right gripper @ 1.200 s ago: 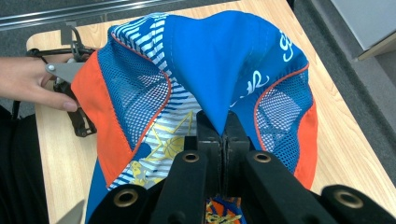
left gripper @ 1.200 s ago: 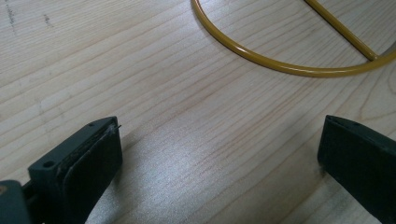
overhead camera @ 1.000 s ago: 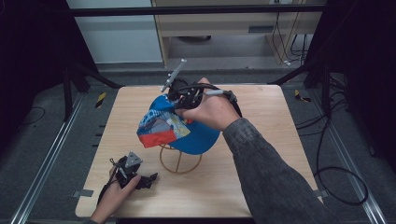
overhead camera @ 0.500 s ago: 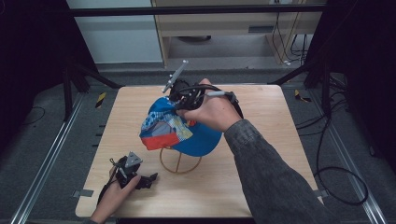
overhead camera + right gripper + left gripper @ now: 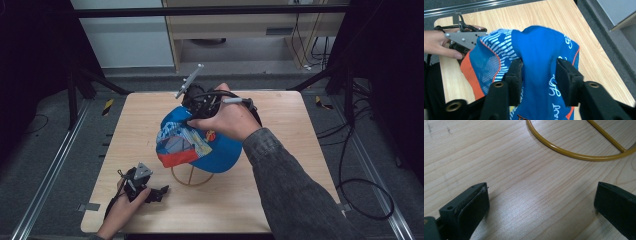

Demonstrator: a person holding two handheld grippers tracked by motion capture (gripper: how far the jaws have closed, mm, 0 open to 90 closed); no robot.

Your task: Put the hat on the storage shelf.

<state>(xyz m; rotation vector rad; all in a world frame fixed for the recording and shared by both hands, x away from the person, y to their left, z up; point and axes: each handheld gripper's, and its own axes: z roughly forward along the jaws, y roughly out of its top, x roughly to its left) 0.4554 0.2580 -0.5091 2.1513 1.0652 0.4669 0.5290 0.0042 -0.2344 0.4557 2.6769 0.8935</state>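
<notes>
We hold a blue cap (image 5: 212, 147) over the middle of the desk (image 5: 300, 125), its crown draped above a yellow wire stand (image 5: 192, 176) whose ring base rests on the wood. The right gripper (image 5: 537, 72) has its fingers (image 5: 567, 80) pinched on a fold of the blue fabric at the top of the crown, so they stand fairly narrow with cloth bunched between them. In the high view the right hand (image 5: 227, 117) carries that gripper just beyond the desk's center.

The left gripper (image 5: 145, 187) sits near the front left corner of the desk, low over the wood. Its fingers (image 5: 471, 207) are spread wide with nothing between them, and the curved yellow wire (image 5: 574, 155) lies just ahead.

The cap looks light and soft. The crown is thin woven cloth with white printed lettering, one side panel is striped mesh, and orange trim edges the brim. We judge it will sag and fold wherever it is pinched, so a grip on loose cloth may slip or twist. The stiffer brim or a thick seam should give a surer hold. The desk is pale, smooth-grained wood; the stand is thin, rigid, glossy wire.
</notes>
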